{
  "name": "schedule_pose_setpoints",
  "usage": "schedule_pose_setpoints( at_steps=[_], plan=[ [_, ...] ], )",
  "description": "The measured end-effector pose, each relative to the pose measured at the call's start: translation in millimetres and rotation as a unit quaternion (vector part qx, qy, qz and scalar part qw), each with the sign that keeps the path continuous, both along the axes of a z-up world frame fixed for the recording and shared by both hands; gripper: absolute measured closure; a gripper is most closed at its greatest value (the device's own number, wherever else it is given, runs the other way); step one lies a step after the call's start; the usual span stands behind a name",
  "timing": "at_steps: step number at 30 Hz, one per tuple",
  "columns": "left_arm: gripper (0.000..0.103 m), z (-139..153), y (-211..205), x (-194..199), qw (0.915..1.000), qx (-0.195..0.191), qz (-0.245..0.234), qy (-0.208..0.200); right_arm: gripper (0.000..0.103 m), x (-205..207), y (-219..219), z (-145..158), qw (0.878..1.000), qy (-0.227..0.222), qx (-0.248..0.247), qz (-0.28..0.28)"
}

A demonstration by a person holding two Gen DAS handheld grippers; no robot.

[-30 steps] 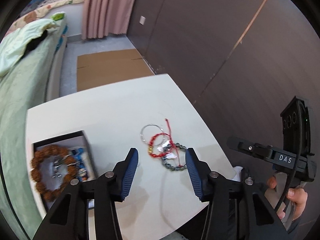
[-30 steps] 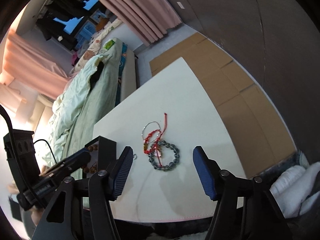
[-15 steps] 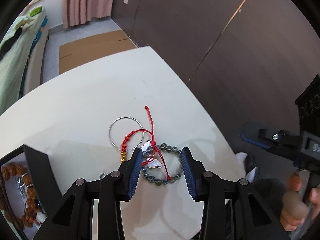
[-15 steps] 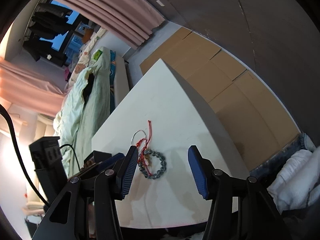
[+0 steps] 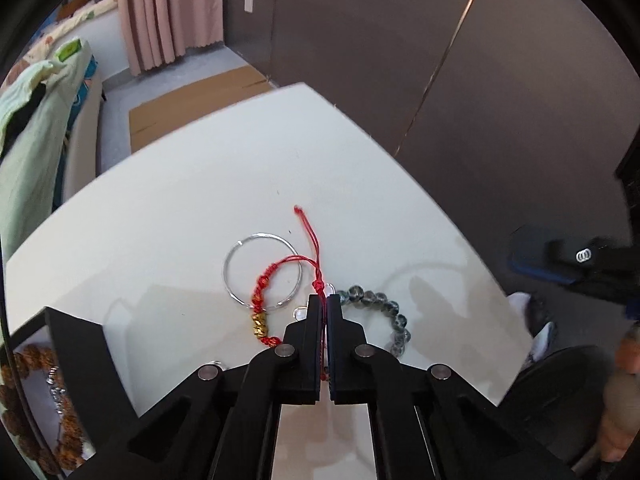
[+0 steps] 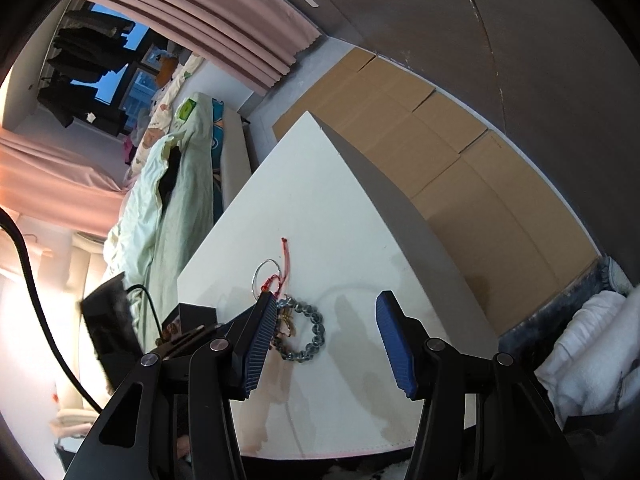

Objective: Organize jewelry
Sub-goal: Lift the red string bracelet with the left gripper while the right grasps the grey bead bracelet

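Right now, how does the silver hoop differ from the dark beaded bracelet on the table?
The silver hoop is one thin, plain metal ring; the dark beaded bracelet is a string of round, dark, glossy beads. The hoop shows whole, while the left gripper hides the bracelet's near part. The red cord bracelet lies across the hoop's lower part. Both lie flat on the white table.

left wrist: close, steep down | right wrist: farther, oblique | shared: table [image 5: 168,240]

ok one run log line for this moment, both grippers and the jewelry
left gripper: shut on red cord bracelet | right gripper: open, above table, empty | silver bangle, grey bead bracelet: on table
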State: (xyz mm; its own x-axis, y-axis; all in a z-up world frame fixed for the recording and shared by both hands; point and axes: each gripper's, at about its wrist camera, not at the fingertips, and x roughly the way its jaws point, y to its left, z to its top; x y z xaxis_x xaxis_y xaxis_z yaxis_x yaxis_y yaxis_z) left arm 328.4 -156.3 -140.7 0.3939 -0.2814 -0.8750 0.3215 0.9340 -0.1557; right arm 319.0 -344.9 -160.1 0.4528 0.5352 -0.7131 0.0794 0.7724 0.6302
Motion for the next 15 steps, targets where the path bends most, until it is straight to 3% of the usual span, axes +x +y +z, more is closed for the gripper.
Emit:
schedule_pose_setpoints(
  at_steps=[7, 15],
  plan=[
    [0.102, 26, 26, 0, 0.9981, -0.059, 0.012, -0.014, 0.049, 6, 12, -7, 1.000, 0.008, -0.020, 0.011],
    [0.102, 49, 67, -1, 0.9929, -0.107, 0.043, -0.030, 0.049, 13, 55, -12, 0.994, 0.009, -0.086, 0.063]
  ],
)
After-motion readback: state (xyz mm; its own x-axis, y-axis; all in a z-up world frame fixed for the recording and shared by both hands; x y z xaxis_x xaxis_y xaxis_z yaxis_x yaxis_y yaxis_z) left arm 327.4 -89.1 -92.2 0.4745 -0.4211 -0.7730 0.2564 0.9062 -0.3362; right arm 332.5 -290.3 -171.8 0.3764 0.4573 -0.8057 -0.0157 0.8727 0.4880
